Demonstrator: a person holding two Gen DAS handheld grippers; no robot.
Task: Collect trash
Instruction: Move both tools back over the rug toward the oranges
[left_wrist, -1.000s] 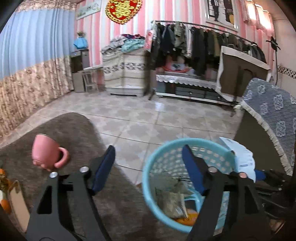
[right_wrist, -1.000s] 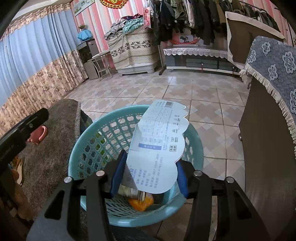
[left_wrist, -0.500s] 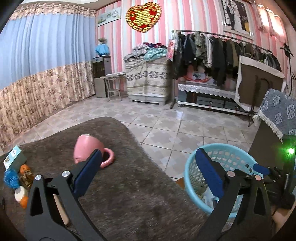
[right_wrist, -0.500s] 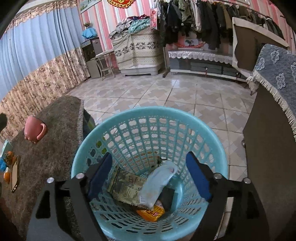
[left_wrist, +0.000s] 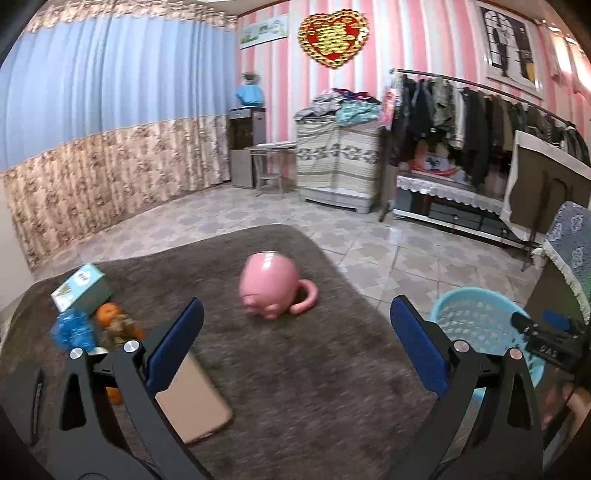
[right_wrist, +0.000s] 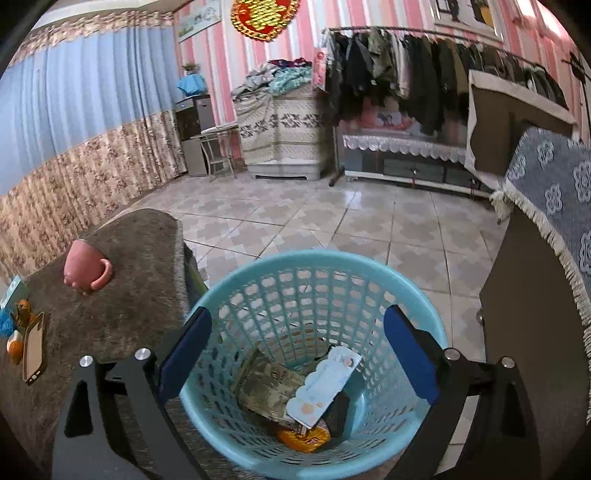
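A turquoise mesh basket (right_wrist: 314, 256) stands on the tiled floor beside the table. Over its mouth hangs my right gripper (right_wrist: 297, 325), jaws opening, with nothing between them. Inside the basket lie a pale blue paper card (right_wrist: 325, 384), a dull wrapper (right_wrist: 266, 387) and an orange wrapper (right_wrist: 303, 437). My left gripper (left_wrist: 295, 317) is open and empty above the brown fuzzy table cover (left_wrist: 314, 387). It faces a pink mug (left_wrist: 269, 288) lying mouth down. A blue crumpled scrap (left_wrist: 72, 330) and orange bits (left_wrist: 110, 317) sit at the table's left. The basket (left_wrist: 476, 295) shows at the right.
A phone (left_wrist: 192, 398) lies on the cover under my left finger, with a small box (left_wrist: 81, 288) behind the scraps. A cabinet with a blue-grey cloth (right_wrist: 546, 206) stands right of the basket. A clothes rack (right_wrist: 424, 74) lines the far wall.
My right gripper widened and let go of the paper card, which dropped into the basket. My left gripper swung left from over the basket to over the table, facing the mug.
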